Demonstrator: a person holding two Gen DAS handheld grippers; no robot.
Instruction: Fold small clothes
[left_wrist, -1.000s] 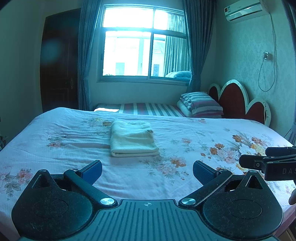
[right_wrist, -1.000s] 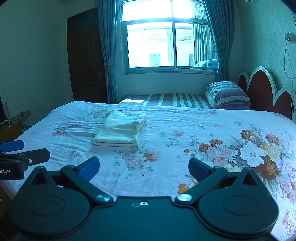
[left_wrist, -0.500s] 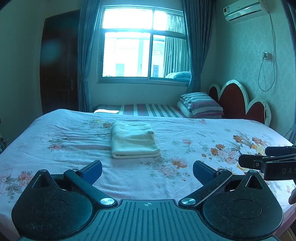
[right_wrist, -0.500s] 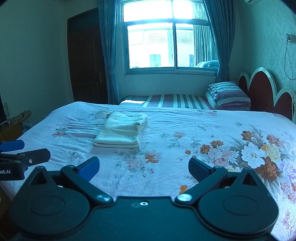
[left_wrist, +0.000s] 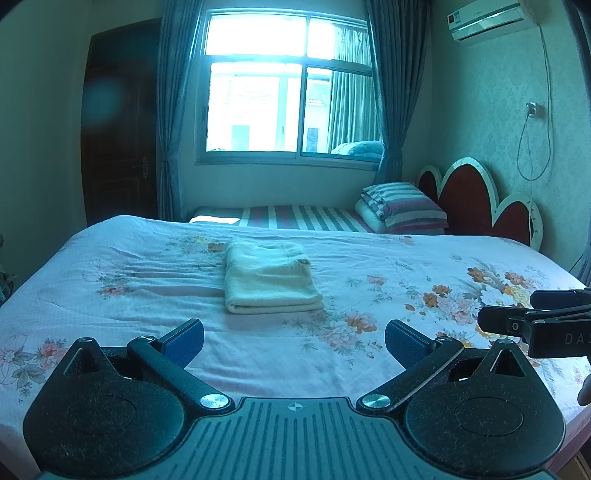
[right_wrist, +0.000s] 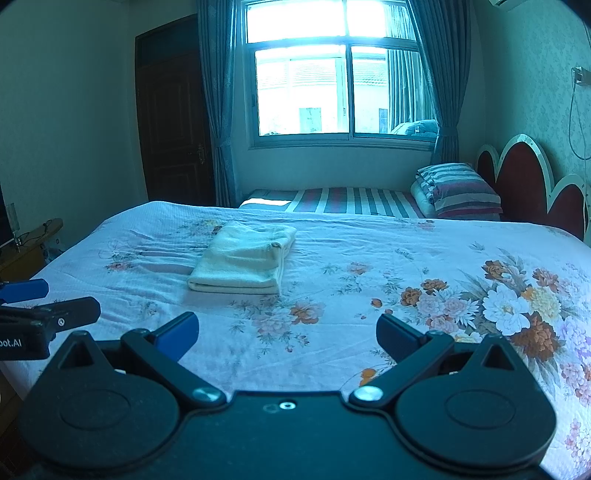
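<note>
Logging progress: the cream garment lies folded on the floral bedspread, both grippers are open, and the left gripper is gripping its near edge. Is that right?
Not quite. The left gripper grips nothing: in the left wrist view it is open, short of the cream garment. The garment does lie folded on the floral bedspread, and the right gripper is open too.

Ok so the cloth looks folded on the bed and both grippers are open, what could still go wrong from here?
1. The folded cream cloth sits on a soft, wrinkled floral bedsheet; pressing nearby could tilt or loosen its layers.
2. One small corner at its far right edge sticks out, so a passing finger might snag it.
3. The left gripper and right gripper hang close side by side and could bump.
</note>
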